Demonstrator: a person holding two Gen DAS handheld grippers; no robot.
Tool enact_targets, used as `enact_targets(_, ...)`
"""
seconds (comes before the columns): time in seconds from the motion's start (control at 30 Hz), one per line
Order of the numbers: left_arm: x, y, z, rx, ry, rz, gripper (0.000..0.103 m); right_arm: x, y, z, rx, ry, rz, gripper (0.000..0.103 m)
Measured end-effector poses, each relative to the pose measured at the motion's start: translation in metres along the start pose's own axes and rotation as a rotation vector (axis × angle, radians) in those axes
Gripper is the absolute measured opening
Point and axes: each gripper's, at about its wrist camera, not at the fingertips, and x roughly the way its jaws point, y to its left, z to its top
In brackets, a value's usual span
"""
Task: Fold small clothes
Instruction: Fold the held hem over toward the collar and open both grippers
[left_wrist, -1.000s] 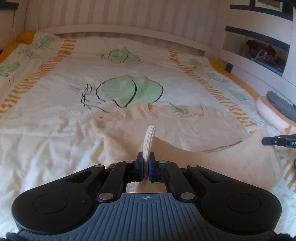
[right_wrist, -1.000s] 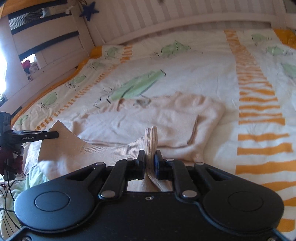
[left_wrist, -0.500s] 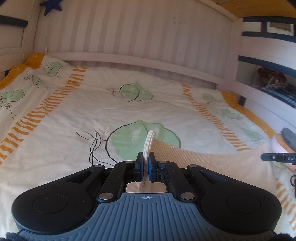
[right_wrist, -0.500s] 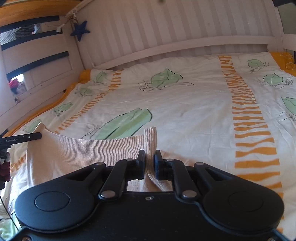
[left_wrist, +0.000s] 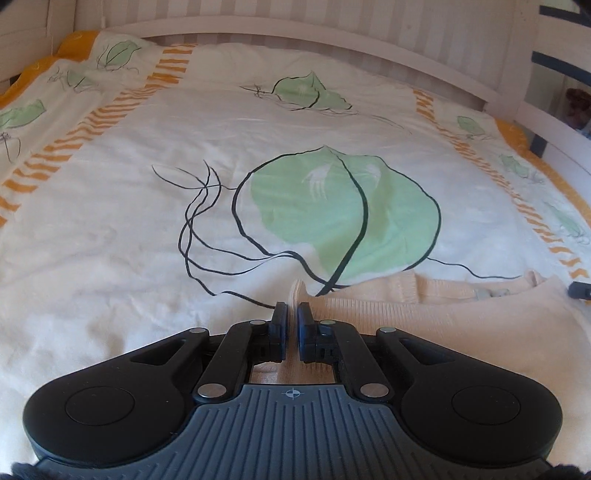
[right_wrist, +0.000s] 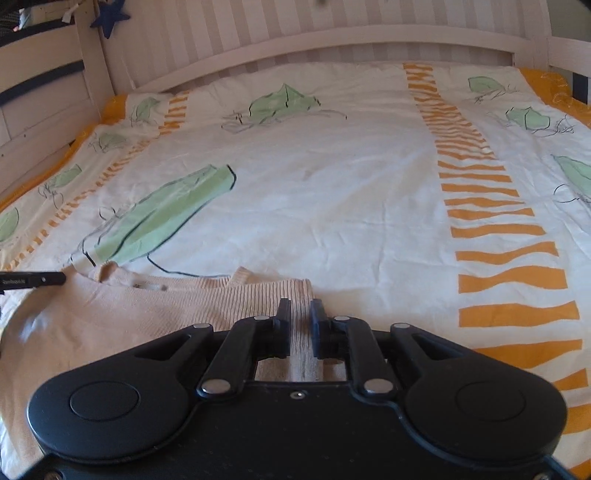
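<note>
Left tool (left_wrist: 291, 314) nearly closed, jaws pinching a thin ribbed corner of a peach knit sweater (left_wrist: 443, 314); a small peak of the fabric standing up just past the fingertips. Right tool (right_wrist: 300, 314) with jaws opening, a narrow gap on each side of the ribbed hem lying between them, pads apparently no longer pressing on it. Both tools low over the bed, pointing towards the headboard (right_wrist: 332, 40).

Sweater spread flat on the near part of the bed, folded so that the ribbed hem lies up near the neckline. Neck opening and a small label visible between the two tools, in the right wrist view at (right_wrist: 147, 284). From the left wrist view, garment stretching away to the right, with the tip of the other tool just showing at the right edge. From the right wrist view, garment stretching to the left, with a dark finger of the other tool at the left edge.

Beyond the sweater, a cream bedspread (left_wrist: 147, 240) printed with large green leaves (left_wrist: 332, 214) outlined in black and bands of orange stripes (right_wrist: 498, 229). White slatted headboard at the far end. A dark blue star (right_wrist: 110, 18) hanging on the bed frame at upper left in the right wrist view.
</note>
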Motion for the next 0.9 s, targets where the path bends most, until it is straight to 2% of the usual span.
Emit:
enact_targets(0.07,-0.001,0.001,0.001,-0.008,-0.002,-0.011,0.007,-0.002,-0.001,0.000,0.001,0.013,0.037,0.024)
enact_targets(0.17,-0.003,0.002,-0.001,-0.005,-0.004,-0.011,0.007,0.004,0.001,-0.001,-0.014,0.055,0.046,0.025)
enact_targets(0.23,-0.002,0.002,0.000,-0.010,-0.003,-0.010,0.007,0.009,0.001,-0.002,-0.011,0.061,0.043,0.036)
enact_targets(0.37,-0.004,-0.001,0.002,0.002,-0.010,-0.015,0.007,0.012,0.000,-0.001,0.009,0.041,0.006,0.041)
enact_targets(0.43,-0.004,-0.003,0.004,0.010,-0.014,-0.017,0.007,0.014,-0.002,-0.001,0.018,0.050,-0.004,0.056)
enact_targets(0.5,-0.005,-0.003,0.004,0.012,-0.018,-0.019,0.007,0.017,-0.003,-0.001,0.019,0.061,0.003,0.057)
enact_targets(0.53,-0.004,-0.004,0.004,0.012,-0.018,-0.020,0.007,0.018,-0.003,-0.001,0.013,0.069,0.008,0.051)
enact_targets(0.57,-0.004,-0.004,0.004,0.012,-0.019,-0.020,0.007,0.019,-0.001,-0.002,-0.002,0.068,0.004,0.040)
enact_targets(0.6,-0.004,-0.004,0.003,0.015,-0.023,-0.018,0.007,0.017,0.002,-0.002,-0.024,0.062,-0.004,0.010)
enact_targets(0.67,-0.008,-0.005,0.003,0.017,-0.048,-0.017,0.007,0.011,0.007,-0.002,-0.057,0.027,-0.009,0.011)
enact_targets(0.73,-0.015,-0.006,0.004,0.010,-0.096,-0.028,0.007,0.004,0.009,0.000,-0.074,-0.013,-0.052,0.011)
enact_targets(0.8,-0.014,-0.007,0.006,0.021,-0.114,-0.010,0.007,0.009,0.003,0.002,-0.054,0.006,-0.082,0.010)
enact_targets(0.87,0.000,-0.007,0.007,0.048,-0.049,0.020,0.010,0.021,-0.002,-0.002,-0.042,0.061,-0.087,0.010)
enact_targets(0.9,0.010,-0.007,0.007,0.052,0.023,0.022,0.021,0.024,-0.002,-0.004,-0.045,0.068,-0.087,0.012)
